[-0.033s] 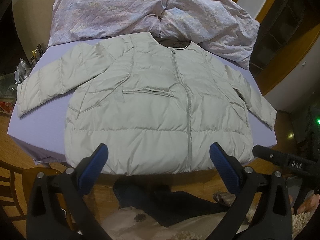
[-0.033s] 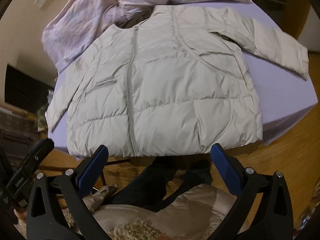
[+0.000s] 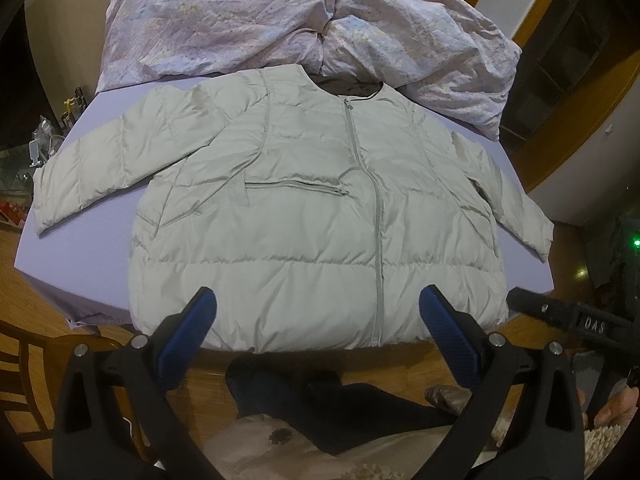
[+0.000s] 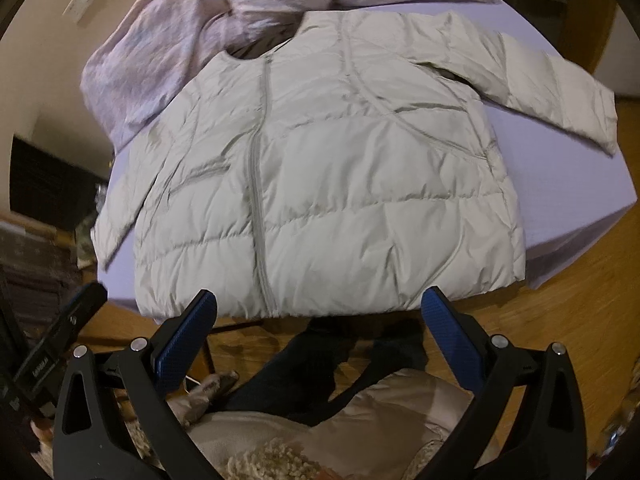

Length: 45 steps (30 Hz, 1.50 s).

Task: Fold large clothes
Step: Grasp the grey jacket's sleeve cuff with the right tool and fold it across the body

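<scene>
Both grippers, left [image 3: 316, 316] and right [image 4: 318, 318], wide apart, gripping nothing, above hem. Beyond, jacket [image 3: 312, 216] flat on lavender table [image 3: 80, 252], zipped, sleeves spread. Farthest, crumpled quilt [image 3: 280, 20] touching collar.

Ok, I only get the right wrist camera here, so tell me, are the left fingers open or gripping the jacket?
Observer: The left gripper is open and holds nothing; the jacket lies flat ahead of it.
Operator: And the sleeve on that side, where is it?
Observer: That sleeve is splayed out from the body, with bare purple mat between them.
Operator: Anything on the chest I should know about?
Observer: A zip pocket runs across it, beside the main zip.
</scene>
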Available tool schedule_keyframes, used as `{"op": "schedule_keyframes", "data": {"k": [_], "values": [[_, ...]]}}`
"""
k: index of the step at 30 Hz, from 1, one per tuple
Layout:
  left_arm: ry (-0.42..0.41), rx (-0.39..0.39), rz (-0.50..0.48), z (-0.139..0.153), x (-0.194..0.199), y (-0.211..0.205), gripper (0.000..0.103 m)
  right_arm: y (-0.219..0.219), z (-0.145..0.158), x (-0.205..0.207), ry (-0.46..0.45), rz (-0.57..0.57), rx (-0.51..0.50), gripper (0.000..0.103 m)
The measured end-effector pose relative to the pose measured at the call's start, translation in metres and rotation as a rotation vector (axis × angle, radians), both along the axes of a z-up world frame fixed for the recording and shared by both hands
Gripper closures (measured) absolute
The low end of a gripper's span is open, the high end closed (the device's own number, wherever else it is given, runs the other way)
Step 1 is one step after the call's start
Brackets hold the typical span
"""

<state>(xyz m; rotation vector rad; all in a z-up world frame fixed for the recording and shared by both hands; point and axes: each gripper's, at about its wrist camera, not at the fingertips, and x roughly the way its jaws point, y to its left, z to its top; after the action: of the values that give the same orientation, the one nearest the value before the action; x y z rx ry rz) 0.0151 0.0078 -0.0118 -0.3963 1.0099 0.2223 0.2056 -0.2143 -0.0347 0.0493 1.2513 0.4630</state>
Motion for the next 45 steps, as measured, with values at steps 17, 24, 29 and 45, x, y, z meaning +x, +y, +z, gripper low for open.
{"op": "schedule_keyframes", "data": {"k": [17, 24, 29, 45], "values": [[-0.005, -0.052, -0.001, -0.008, 0.064, 0.019, 0.002, -0.171, -0.05, 0.153, 0.054, -0.62, 0.178, 0.006], [0.041, -0.1, 0.037, -0.02, 0.083, 0.031, 0.002, -0.266, -0.083, 0.174, 0.085, -0.957, 0.392, 0.029], [0.064, -0.1, 0.058, -0.028, 0.088, 0.038, 0.002, -0.3, -0.095, 0.177, 0.068, -1.067, 0.474, 0.038], [0.069, -0.018, 0.174, -0.031, 0.082, 0.077, 0.002, -0.309, -0.074, 0.204, -0.141, -1.131, 0.484, 0.094]]}}
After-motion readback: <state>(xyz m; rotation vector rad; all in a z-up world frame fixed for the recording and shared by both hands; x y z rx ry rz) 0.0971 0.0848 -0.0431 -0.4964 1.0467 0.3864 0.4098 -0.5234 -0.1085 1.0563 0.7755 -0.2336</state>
